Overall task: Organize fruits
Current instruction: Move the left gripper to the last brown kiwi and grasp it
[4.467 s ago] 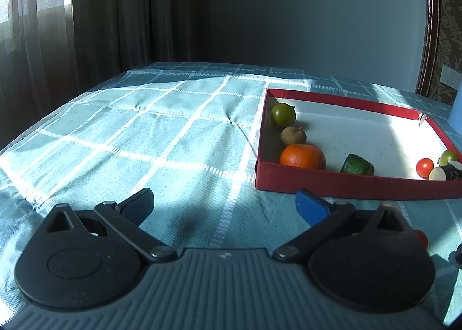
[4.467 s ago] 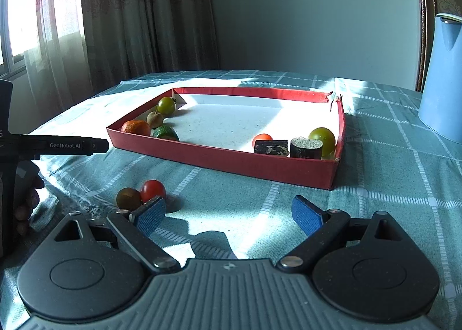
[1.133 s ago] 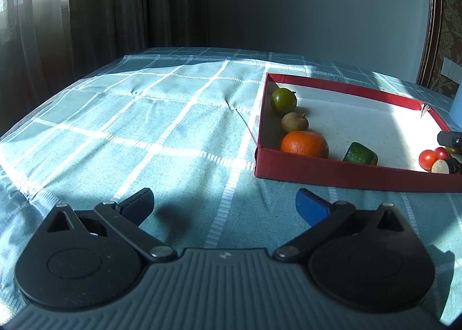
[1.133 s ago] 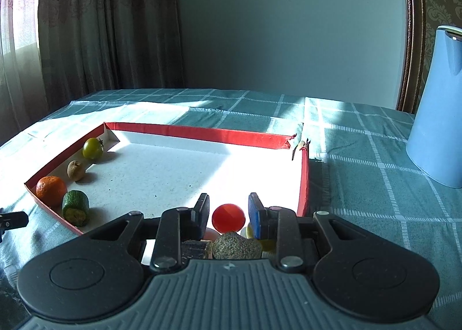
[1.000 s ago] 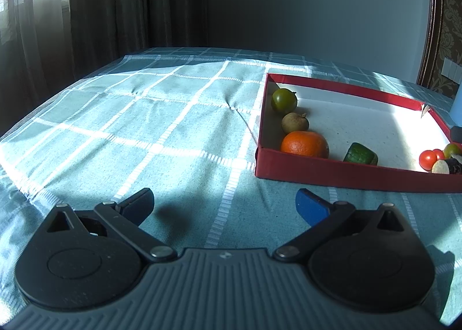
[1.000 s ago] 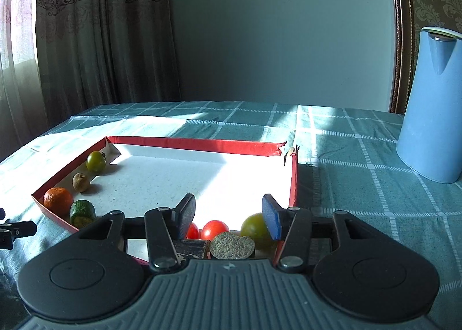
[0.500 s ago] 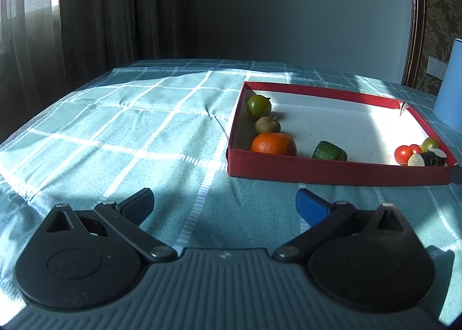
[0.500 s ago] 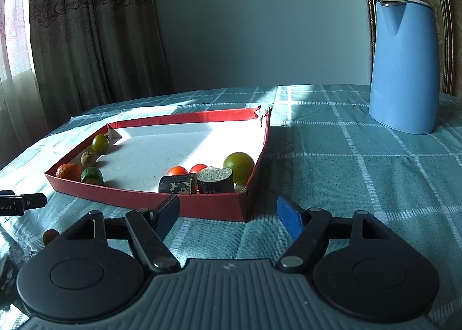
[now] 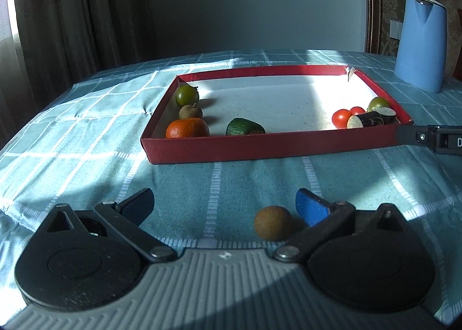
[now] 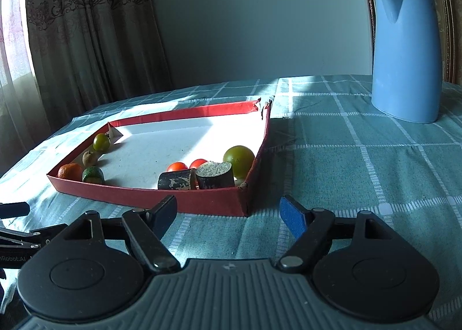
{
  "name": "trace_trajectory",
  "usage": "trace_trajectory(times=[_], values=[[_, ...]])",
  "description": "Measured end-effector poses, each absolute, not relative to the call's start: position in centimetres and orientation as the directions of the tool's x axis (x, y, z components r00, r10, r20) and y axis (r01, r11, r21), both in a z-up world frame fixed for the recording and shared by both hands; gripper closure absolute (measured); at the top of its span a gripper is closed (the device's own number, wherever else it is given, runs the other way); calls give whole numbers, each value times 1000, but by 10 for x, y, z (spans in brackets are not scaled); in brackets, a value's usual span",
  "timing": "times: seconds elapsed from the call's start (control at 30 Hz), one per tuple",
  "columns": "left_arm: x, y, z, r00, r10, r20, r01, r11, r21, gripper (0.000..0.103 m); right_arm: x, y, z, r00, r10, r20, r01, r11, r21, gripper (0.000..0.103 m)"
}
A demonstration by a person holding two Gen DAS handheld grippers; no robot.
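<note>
A red tray [image 9: 260,147] on the checked cloth holds a green fruit [image 9: 187,95], a brown fruit [image 9: 190,112], an orange [image 9: 187,131] and a green piece [image 9: 245,127] at its left. Two tomatoes [image 9: 341,118], a green fruit [image 9: 378,103] and dark cut pieces [image 9: 372,119] lie at its right. A small brown fruit [image 9: 272,222] lies on the cloth between the fingers of my open left gripper [image 9: 223,207], near the blue right pad [image 9: 310,210]. My right gripper [image 10: 228,213] is open and empty before the tray's near right corner [image 10: 242,200].
A blue kettle [image 10: 405,49] stands on the table right of the tray; it also shows in the left wrist view [image 9: 420,44]. Curtains hang at the back left. The right gripper's side [image 9: 430,139] shows at the tray's right end.
My left gripper has moved right along the tray's front, so the loose brown fruit now lies between its fingers. My right gripper has drawn back a little from the tray, open.
</note>
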State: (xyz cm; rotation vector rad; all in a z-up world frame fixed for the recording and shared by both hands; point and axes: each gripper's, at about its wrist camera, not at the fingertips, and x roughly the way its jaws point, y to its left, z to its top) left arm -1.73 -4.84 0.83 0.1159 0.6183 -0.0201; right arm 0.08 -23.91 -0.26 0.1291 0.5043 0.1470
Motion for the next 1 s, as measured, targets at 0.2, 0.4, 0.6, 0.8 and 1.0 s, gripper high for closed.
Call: trace_trajectory(times=[0.2, 0.4, 0.6, 0.8, 1.0], values=[[-19, -50, 5, 807, 23, -591, 56, 992, 115, 7, 1, -239, -3, 864, 172, -473, -107, 981, 162, 25], [-23, -51, 3, 797, 7, -604, 74, 991, 109, 13, 1, -239, -3, 863, 173, -474, -107, 981, 163, 25], [-30, -52, 4, 800, -28, -599, 108, 989, 98, 30, 1, -239, -5, 861, 174, -477, -105, 980, 167, 25], [-33, -54, 5, 802, -69, -593, 143, 987, 79, 68, 2, -239, -5, 859, 175, -480, -106, 980, 169, 25], [-37, -59, 10, 826, -41, -563, 130, 985, 118, 79, 2, -239, -5, 859, 175, -480, -106, 980, 169, 25]])
